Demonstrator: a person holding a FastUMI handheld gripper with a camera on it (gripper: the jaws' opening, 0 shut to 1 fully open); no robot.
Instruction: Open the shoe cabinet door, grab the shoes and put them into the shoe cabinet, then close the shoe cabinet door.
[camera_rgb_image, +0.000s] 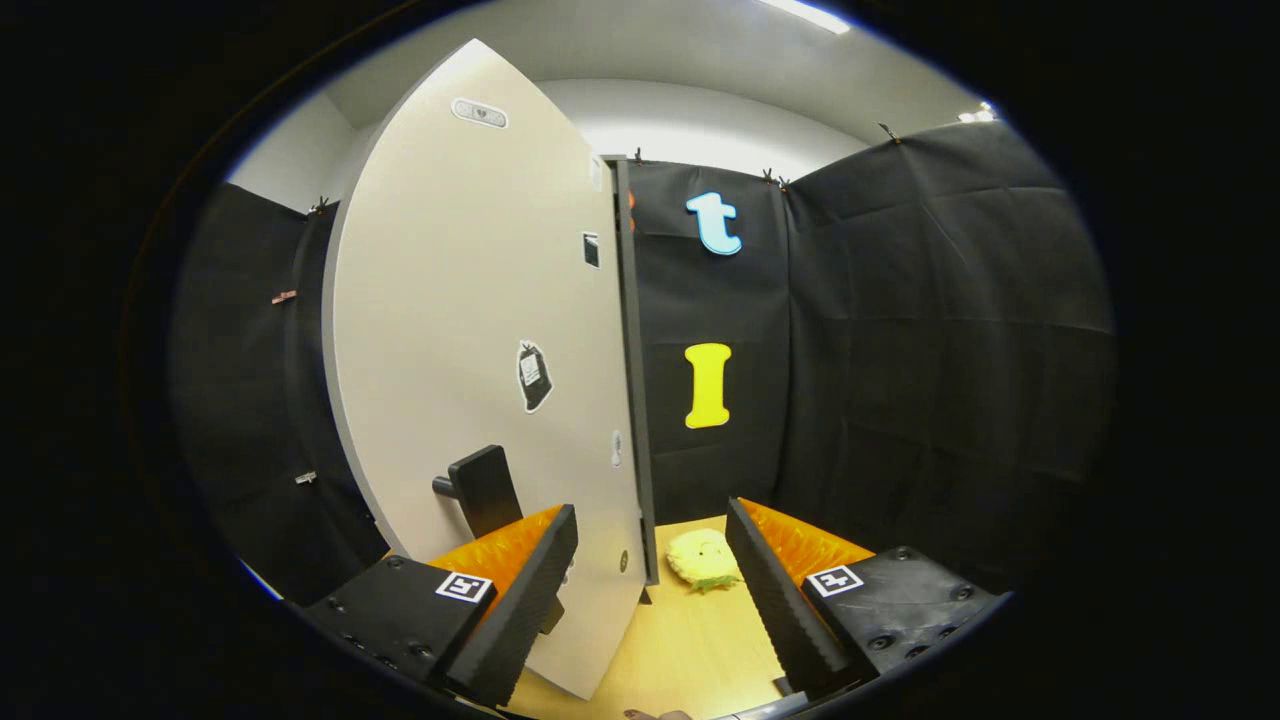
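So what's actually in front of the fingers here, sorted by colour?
White: 1, the cabinet door, edge-on between the open fingers
Black: 1, the door handle
Yellow: 1, a fluffy slipper on the wooden floor, just beyond the fingers
Total: 3

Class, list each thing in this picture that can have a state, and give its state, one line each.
Shoe cabinet door: swung open, edge toward the camera.
Door handle: free, just beyond the left finger.
Tool: open, fingers apart, holding nothing.
Yellow shoe: lying on the wooden floor, beyond the fingers, not grasped.

Yellow slipper (703, 560) on wooden floor (680, 640)
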